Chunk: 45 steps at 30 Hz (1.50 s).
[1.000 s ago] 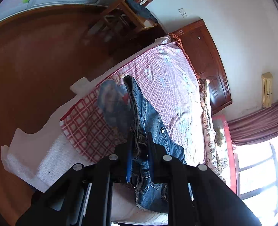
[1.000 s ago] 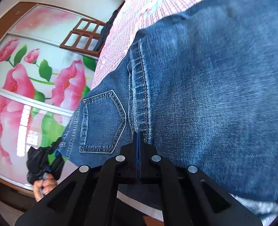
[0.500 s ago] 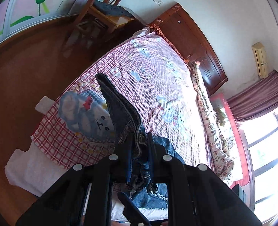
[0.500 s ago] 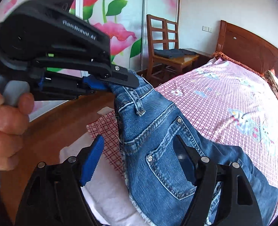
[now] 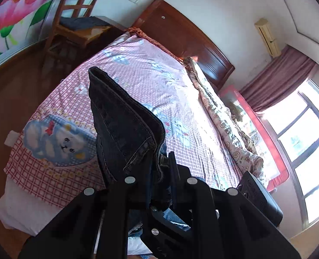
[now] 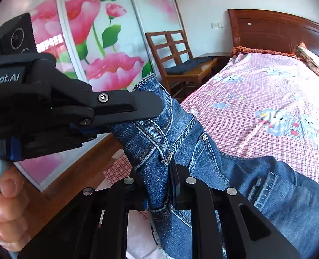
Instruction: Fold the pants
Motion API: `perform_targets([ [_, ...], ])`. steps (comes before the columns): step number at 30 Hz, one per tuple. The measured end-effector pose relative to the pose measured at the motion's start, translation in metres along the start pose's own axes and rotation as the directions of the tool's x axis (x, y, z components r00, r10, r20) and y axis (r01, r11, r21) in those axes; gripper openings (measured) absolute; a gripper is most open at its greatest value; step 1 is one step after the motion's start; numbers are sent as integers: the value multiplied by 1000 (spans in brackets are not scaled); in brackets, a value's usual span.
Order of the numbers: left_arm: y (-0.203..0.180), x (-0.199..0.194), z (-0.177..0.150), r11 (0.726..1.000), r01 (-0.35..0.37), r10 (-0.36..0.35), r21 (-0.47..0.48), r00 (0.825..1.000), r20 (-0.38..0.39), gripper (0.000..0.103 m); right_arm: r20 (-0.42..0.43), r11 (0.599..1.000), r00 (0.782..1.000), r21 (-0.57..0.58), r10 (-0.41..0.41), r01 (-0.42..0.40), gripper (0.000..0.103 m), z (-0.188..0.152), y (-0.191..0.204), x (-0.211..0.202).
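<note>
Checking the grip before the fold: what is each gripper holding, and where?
Both hold the jeans at the waistband: left gripper on its upper edge, right gripper just below.

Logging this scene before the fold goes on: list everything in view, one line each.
jeans: one pair, blue denim, lifted off the bed by its waistband, legs trailing onto the sheet
bed sheet: one, pink check with cartoon animals, covering the bed
headboard: one, dark red-brown wood, at the bed's far end
chair: one, brown wood, beside the bed near the wardrobe, dark folded cloth on its seat
wardrobe doors: white with pink flowers, behind the chair
curtain: one, mauve, beside the window
window: one, bright, far side of the bed
left tongs: one, black, shut on the waistband
right tongs: one, black, just closed on the waistband
hand: one, holding the left tongs' handle
</note>
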<state>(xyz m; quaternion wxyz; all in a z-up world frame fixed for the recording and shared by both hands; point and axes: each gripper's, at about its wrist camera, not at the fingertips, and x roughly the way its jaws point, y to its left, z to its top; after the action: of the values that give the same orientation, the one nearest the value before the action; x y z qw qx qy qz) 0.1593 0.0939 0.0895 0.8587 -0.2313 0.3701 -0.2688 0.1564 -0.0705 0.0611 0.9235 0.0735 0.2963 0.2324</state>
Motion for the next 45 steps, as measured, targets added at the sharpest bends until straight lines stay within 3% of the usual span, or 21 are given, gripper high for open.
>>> perform_targets([
  [4, -72, 26, -21, 989, 52, -46, 136, 998, -47, 13, 89, 984, 996, 178, 4, -20, 14, -16, -49, -59],
  [7, -118, 52, -45, 966, 96, -71, 242, 991, -110, 15, 139, 956, 990, 294, -29, -13, 13, -41, -84, -97],
  [9, -138, 68, -60, 955, 142, -106, 259, 983, -149, 22, 162, 924, 985, 383, -54, -12, 13, -62, -110, -117],
  [11, -147, 72, -71, 950, 167, -136, 265, 982, -131, 27, 162, 895, 982, 446, -101, 19, 13, -85, -135, -130],
  [12, -146, 72, -76, 948, 166, -141, 270, 984, -113, 32, 152, 869, 981, 494, -124, 33, 13, -99, -152, -133],
  [14, -128, 70, -83, 956, 106, -98, 272, 994, -46, 63, 118, 769, 984, 639, -131, 26, 13, -134, -188, -129],
  [16, -97, 72, -87, 968, 26, -25, 250, 1000, -7, 64, 73, 627, 990, 778, -124, 21, 11, -173, -217, -120],
  [17, -77, 76, -88, 976, -28, 32, 214, 999, -13, 64, 92, 567, 992, 823, -85, -28, 8, -189, -225, -114],
  [18, -56, 82, -87, 985, -68, 75, 161, 997, -35, 64, 110, 541, 991, 840, -80, -50, 8, -194, -225, -111],
  [20, -12, 84, -92, 994, -107, 109, 29, 991, -77, 64, 99, 569, 992, 822, -84, -34, 8, -184, -218, -110],
  [22, 19, 78, -105, 988, -144, 139, -57, 987, -86, 64, 116, 567, 990, 822, -79, -51, 9, -179, -215, -109],
  [24, 36, 69, -121, 982, -165, 158, -90, 985, -74, 64, 141, 556, 986, 828, -89, -68, 9, -177, -214, -115],
  [27, 44, 67, -136, 978, -173, 165, -113, 983, -76, 66, 165, 585, 980, 808, -112, -70, 9, -167, -210, -129],
  [30, 40, 72, -143, 981, -172, 165, -92, 983, -83, 68, 122, 585, 983, 811, -137, -19, 9, -176, -209, -134],
  [32, 29, 77, -144, 984, -164, 159, -62, 984, -82, 69, 82, 557, 986, 831, -148, 14, 9, -186, -213, -128],
  [34, 16, 83, -141, 988, -154, 153, -11, 985, -74, 71, 84, 511, 987, 860, -136, -3, 9, -195, -218, -123],
  [39, -15, 95, -120, 987, -114, 119, 115, 992, -43, 75, 120, 474, 989, 878, -88, -64, 11, -200, -228, -126],
  [41, -25, 107, -112, 982, -103, 112, 159, 993, -45, 82, 143, 474, 987, 876, -79, -89, 16, -199, -227, -129],
  [43, -31, 124, -106, 976, -119, 134, 184, 988, -73, 82, 181, 447, 981, 884, -63, -134, 35, -199, -227, -130],
  [45, -35, 138, -102, 966, -157, 178, 207, 980, -88, 84, 206, 435, 977, 886, -55, -162, 39, -197, -225, -132],
])
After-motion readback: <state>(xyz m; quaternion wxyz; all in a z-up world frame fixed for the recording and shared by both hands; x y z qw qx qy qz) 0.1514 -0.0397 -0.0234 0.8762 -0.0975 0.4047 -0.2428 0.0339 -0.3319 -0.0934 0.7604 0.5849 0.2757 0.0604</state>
